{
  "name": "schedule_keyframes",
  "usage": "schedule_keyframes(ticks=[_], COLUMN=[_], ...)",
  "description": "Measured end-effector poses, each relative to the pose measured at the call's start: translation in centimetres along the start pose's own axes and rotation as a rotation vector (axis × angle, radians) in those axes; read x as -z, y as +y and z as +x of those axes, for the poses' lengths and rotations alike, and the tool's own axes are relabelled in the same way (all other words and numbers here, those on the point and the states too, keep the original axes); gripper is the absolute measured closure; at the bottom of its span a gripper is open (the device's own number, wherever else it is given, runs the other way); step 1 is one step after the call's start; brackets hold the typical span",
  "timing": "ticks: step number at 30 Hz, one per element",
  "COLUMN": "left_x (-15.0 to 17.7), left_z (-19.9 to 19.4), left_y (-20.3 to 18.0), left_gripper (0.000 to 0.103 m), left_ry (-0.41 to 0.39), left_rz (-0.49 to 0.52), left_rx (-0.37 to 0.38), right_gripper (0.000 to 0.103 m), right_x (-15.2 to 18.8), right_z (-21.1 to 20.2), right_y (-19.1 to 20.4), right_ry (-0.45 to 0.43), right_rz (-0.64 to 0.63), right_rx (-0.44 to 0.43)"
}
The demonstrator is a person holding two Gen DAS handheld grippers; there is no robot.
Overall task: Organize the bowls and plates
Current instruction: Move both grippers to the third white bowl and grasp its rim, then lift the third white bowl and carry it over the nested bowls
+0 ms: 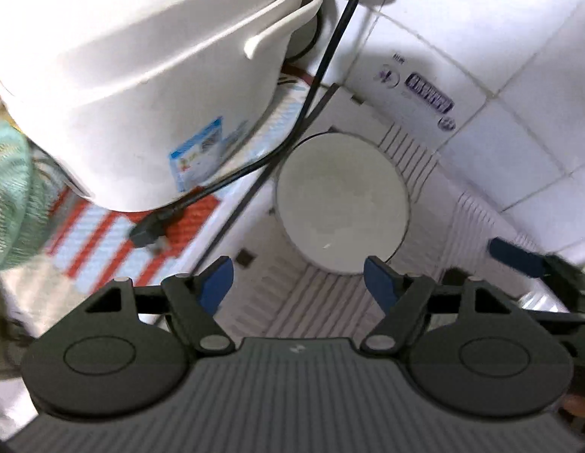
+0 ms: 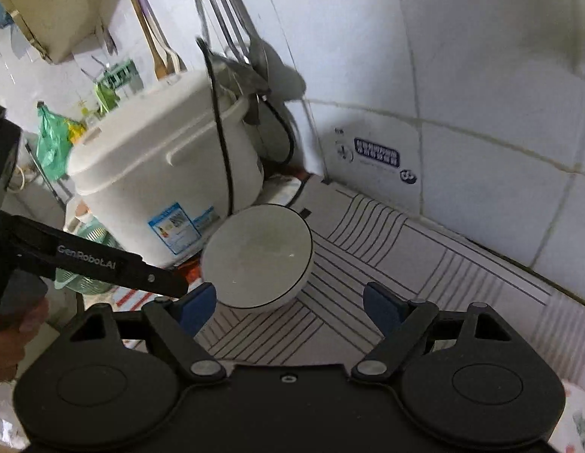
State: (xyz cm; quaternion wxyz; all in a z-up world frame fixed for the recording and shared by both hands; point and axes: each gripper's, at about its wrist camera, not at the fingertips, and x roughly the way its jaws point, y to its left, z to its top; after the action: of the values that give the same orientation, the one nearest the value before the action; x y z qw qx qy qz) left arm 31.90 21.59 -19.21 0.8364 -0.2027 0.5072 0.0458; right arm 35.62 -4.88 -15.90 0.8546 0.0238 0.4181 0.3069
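Observation:
A white bowl (image 1: 341,204) with a thin dark rim stands upright on a white counter mat with dark line patterns (image 1: 424,166), next to a white rice cooker. My left gripper (image 1: 298,283) is open and empty, just short of the bowl's near rim. The bowl also shows in the right wrist view (image 2: 256,255). My right gripper (image 2: 288,307) is open and empty, near the bowl's front right side. The left gripper's body (image 2: 92,260) reaches in from the left in the right wrist view. A blue fingertip (image 1: 515,255) of the right gripper shows at the right in the left wrist view.
The white rice cooker (image 1: 141,87) with a black power cord (image 1: 330,49) stands left of the bowl. White tiled walls (image 2: 481,75) close the corner behind. Utensils (image 2: 224,19) hang above. A green basket (image 1: 9,196) is at the left, a red striped mat (image 1: 114,234) under the cooker.

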Motion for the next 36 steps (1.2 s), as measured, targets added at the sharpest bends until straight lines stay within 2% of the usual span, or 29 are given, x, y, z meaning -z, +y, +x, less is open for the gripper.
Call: schedule_keyframes(ticks=[4,8,10,13,15,16,18,19,23,29,32,36], left_x=[0.4,0.4,0.3,0.0,-0.3,-0.3,-0.2,-0.2,0.3,0.0,0.2,1.0], left_z=[1.0,1.8,2.2,3.1,3.8,4.1,4.4,4.3,4.4,5.0,4.5,1.2], left_y=[0.3,0.9,1.2,1.6,2.0,2.2,2.3,2.2,0.8,-0.6,-0.6,-1.5], left_gripper=[0.028,0.03,0.036,0.052,0.068,0.07,0.08,0.081,0.085,0.085,0.085,0.085], left_ry=[-0.032,-0.062,-0.068,-0.071,-0.063,-0.058,-0.05,-0.052,-0.052,-0.038,-0.029,-0.049], left_rz=[-0.027,-0.038,-0.041,-0.03,-0.028,-0.026,-0.033,-0.038,0.027,0.084,0.091,0.143], left_rx=[0.028,-0.003,-0.011,-0.036,-0.027,-0.006,0.052,0.058,-0.014,-0.066,-0.02,0.011], right_gripper=[0.019,0.022,0.025,0.033,0.043,0.047,0.085,0.089,0.088,0.087,0.087,0.087], right_x=[-1.0,-1.7,-2.0,-2.3,-2.3,-2.2,-2.2,-2.2,-2.0,-1.7,-1.3,-1.0], right_z=[2.5,4.6,5.7,7.3,8.3,8.7,9.1,9.0,8.9,9.9,9.1,5.8], right_y=[-0.4,-0.8,-1.1,-1.5,-1.6,-1.7,-1.7,-1.7,-1.3,-3.2,-2.9,-2.6], right_ry=[0.043,0.071,0.094,0.13,0.149,0.161,0.158,0.148,0.133,0.177,0.124,0.068], right_rz=[-0.018,-0.017,-0.001,0.023,0.031,0.035,0.049,0.073,0.064,0.213,0.194,0.228], right_rx=[0.013,-0.007,-0.008,-0.012,-0.018,-0.017,0.009,-0.001,0.0,-0.061,-0.048,-0.045])
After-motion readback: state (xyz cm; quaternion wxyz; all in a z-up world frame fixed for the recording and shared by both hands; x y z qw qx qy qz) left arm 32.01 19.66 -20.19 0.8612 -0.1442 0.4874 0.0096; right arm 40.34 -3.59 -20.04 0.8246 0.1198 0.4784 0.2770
